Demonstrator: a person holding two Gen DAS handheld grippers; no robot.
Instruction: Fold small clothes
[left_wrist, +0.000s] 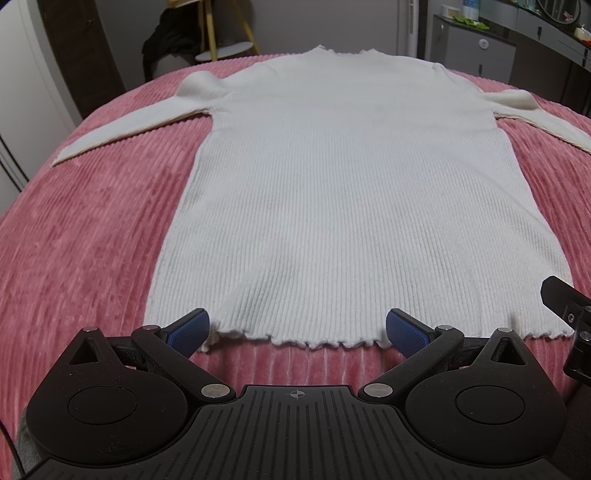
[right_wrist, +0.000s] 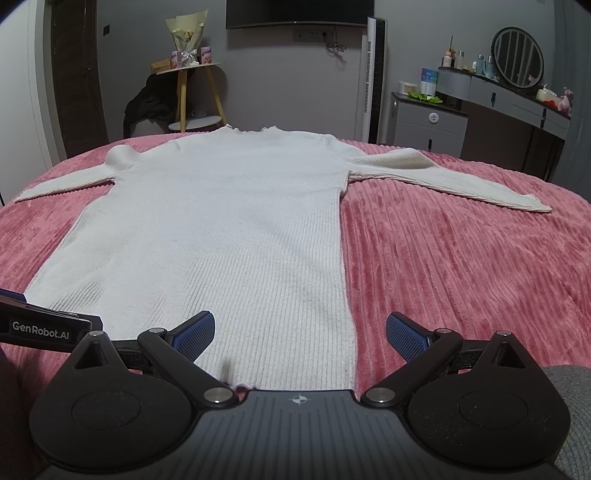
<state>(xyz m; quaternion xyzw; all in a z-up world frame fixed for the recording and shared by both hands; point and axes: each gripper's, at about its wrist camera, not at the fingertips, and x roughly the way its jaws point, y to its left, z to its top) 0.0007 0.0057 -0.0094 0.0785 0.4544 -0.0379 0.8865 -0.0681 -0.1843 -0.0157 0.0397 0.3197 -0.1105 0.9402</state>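
From my left wrist view, the sweater's (left_wrist: 332, 192) right sleeve (left_wrist: 546, 118) runs off the picture's right edge, cuff unseen. My right gripper (left_wrist: 565, 314) shows there only as a black sliver. From my right wrist view, my own body covers the hem (right_wrist: 236, 386) at the bed's (right_wrist: 461, 266) near edge, and the dresser bottles (right_wrist: 458, 59) are too small to tell.

Both cameras sit low at the near edge of the pink bed (left_wrist: 92, 229), close to the white sweater (left_wrist: 332, 184), looking across it toward the far wall. Both see the sweater.
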